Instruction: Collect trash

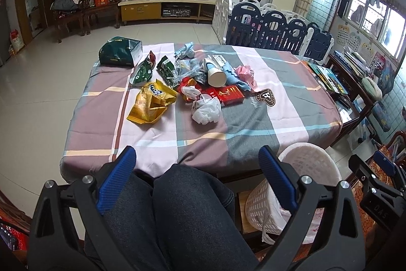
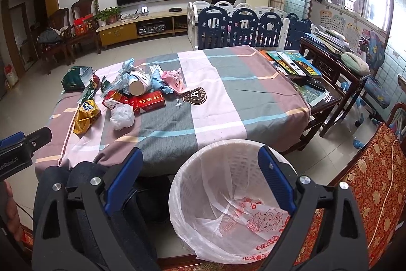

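A pile of trash lies on the table's striped cloth (image 1: 203, 128): a yellow snack bag (image 1: 149, 103), crumpled white plastic (image 1: 206, 110), a red cigarette box (image 1: 227, 94), a paper cup (image 1: 216, 76), green wrappers (image 1: 166, 69) and a green box (image 1: 120, 51). The pile also shows in the right wrist view, with the red box (image 2: 148, 101) and white plastic (image 2: 122, 116). A white lined bin (image 2: 228, 205) stands at the table's near edge. My left gripper (image 1: 198, 165) is open and empty over the person's knees. My right gripper (image 2: 200, 161) is open and empty above the bin.
The person's legs in dark jeans (image 1: 177, 215) are under the near table edge. Books and remotes (image 2: 294, 65) lie at the table's far right. A red patterned chair (image 2: 375, 179) stands right of the bin. A playpen fence (image 2: 243, 27) stands behind the table.
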### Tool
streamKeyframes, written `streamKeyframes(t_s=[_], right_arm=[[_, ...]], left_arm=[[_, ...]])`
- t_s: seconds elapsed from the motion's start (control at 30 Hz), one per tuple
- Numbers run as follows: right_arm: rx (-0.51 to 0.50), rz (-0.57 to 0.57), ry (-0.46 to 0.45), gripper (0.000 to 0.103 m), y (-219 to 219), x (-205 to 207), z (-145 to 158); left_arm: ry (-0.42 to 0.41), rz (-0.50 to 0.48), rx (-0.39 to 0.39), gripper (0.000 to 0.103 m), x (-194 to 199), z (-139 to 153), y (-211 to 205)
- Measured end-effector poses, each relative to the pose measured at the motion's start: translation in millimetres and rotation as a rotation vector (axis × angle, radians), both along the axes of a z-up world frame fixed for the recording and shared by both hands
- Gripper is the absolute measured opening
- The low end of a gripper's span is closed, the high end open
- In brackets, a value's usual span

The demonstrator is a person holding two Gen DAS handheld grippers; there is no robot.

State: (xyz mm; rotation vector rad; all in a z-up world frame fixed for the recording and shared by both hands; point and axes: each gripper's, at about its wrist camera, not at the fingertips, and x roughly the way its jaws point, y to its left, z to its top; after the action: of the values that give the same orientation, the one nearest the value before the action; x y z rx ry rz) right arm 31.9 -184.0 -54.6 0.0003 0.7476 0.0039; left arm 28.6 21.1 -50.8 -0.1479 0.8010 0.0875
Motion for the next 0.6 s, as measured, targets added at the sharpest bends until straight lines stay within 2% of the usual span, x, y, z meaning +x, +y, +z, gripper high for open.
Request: streamKeyframes(t_s=[0.4, 0.6], right_arm=[[0.000, 0.002, 0.005, 0.091, -3, 0, -3], [0.009, 0.016, 0.004, 0.072, 1, 7, -10]], left_arm=[[0.032, 0.074, -0.004, 0.097, 7, -10, 21], [0.074, 0.128, -0.005, 0.097, 18, -27, 40]])
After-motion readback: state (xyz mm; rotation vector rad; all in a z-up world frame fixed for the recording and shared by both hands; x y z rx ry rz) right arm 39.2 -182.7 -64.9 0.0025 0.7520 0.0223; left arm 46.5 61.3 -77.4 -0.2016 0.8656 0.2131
